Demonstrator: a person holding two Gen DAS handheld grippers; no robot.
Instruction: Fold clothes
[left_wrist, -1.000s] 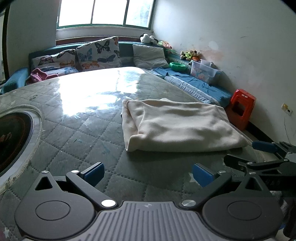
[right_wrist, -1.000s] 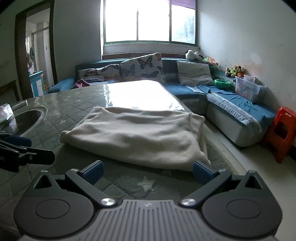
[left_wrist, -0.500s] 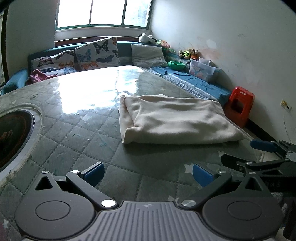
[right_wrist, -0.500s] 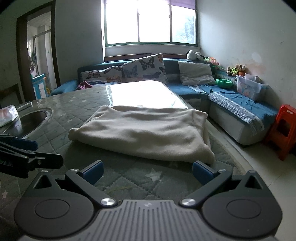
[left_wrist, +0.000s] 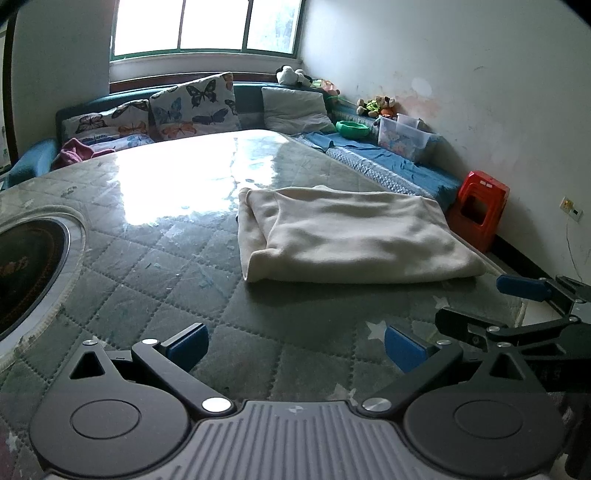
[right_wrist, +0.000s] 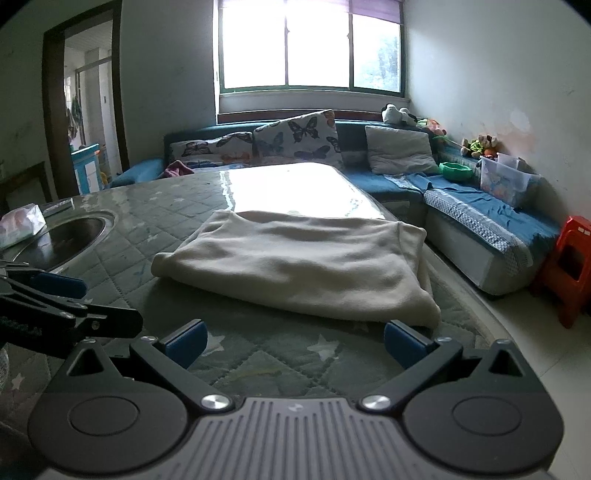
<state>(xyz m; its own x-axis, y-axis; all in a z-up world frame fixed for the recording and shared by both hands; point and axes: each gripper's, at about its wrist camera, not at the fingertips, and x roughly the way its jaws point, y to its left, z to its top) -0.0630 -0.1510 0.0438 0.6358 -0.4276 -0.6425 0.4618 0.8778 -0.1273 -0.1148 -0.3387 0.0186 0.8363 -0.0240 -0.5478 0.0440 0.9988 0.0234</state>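
Cream folded garment (left_wrist: 354, 236) lies flat ahead of both claws, untouched; left claw (left_wrist: 295, 345) and right claw (right_wrist: 293, 343) spread apart, empty.

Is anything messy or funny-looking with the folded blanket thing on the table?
Mostly neat. The cream garment lies folded flat on the quilted table cover, but one under-layer sticks out unevenly along its edge. Both grippers are open, touching nothing.

place: home living room | seating: blue corner sofa (right_wrist: 461, 206) with butterfly cushions (right_wrist: 295, 138) under a window (right_wrist: 310, 48) | clutter: soft toys (right_wrist: 480, 144), red plastic stool (right_wrist: 570, 264), tissue pack (right_wrist: 20, 225) | doorway (right_wrist: 88, 122) to another room
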